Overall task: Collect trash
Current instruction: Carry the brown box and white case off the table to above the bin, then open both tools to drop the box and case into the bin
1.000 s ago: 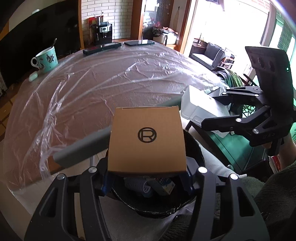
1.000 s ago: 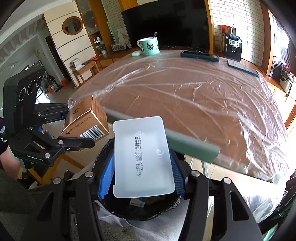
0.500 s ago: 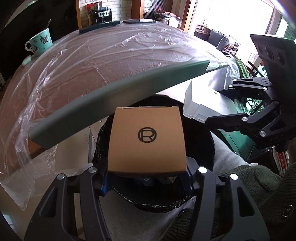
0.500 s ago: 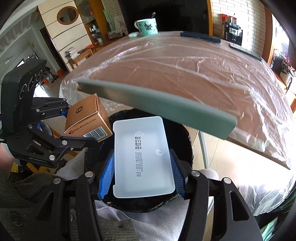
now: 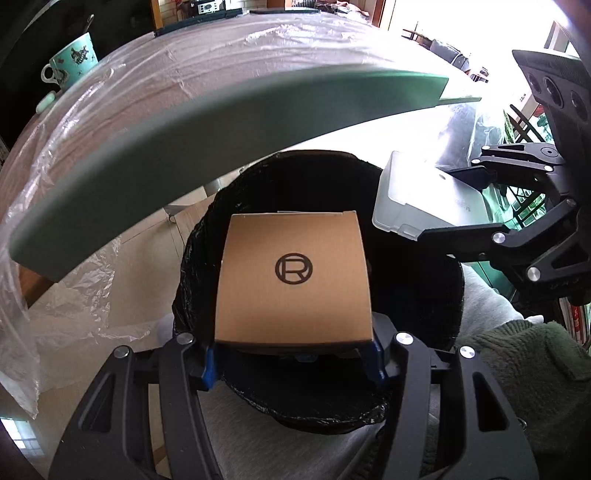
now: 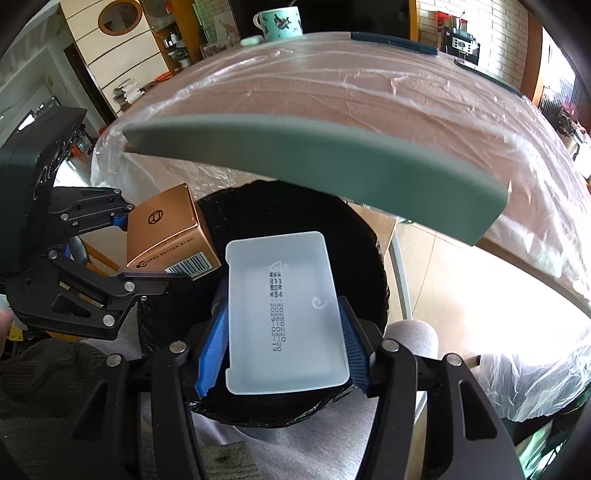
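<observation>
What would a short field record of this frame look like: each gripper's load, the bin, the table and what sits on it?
left gripper: shut on cardboard box, held over the bin's opening
right gripper: shut on translucent plastic tray, also over the bin's opening
bin: black-lined, below the table edge, contents too dark to see
table: covered in clear plastic sheet, grey-green edge strip
mug: teal patterned, upright at the table's far side
release: neither item dropped yet
</observation>
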Demonstrator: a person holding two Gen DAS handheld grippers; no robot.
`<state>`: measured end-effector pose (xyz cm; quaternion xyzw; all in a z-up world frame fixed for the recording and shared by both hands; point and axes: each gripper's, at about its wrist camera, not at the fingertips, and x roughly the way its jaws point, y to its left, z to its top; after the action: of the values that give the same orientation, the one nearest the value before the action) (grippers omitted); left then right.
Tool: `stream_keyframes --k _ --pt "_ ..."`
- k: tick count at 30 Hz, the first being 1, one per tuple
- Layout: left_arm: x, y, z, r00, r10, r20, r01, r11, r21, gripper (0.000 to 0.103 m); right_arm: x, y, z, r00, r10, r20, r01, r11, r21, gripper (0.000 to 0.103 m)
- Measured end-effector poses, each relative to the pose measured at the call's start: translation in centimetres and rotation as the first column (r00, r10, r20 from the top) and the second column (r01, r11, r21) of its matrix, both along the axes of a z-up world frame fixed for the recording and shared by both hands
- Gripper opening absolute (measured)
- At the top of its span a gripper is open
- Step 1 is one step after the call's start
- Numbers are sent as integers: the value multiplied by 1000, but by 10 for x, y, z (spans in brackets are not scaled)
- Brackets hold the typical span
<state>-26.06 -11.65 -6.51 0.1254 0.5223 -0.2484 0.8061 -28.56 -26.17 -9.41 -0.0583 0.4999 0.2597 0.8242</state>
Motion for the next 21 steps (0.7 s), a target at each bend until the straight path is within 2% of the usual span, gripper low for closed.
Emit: stream_keyframes --k 11,18,20,21 --pt "6 0 -18 1000 5 -31 -5 1000 21 59 4 0 -13 1000 -11 -26 10 1000 -11 55" --pt "11 -1 -19 999 -9 -47 10 1000 22 59 4 2 -17 1000 -8 -27 7 1000 -21 55" --pt "9 -1 -16 999 -28 -44 28 1000 4 64 2 2 -15 1000 0 -14 0 1000 -18 57" --pt "8 -2 -14 999 -29 -40 29 1000 6 74 1 1 -12 1000 2 -10 -2 1000 -13 59"
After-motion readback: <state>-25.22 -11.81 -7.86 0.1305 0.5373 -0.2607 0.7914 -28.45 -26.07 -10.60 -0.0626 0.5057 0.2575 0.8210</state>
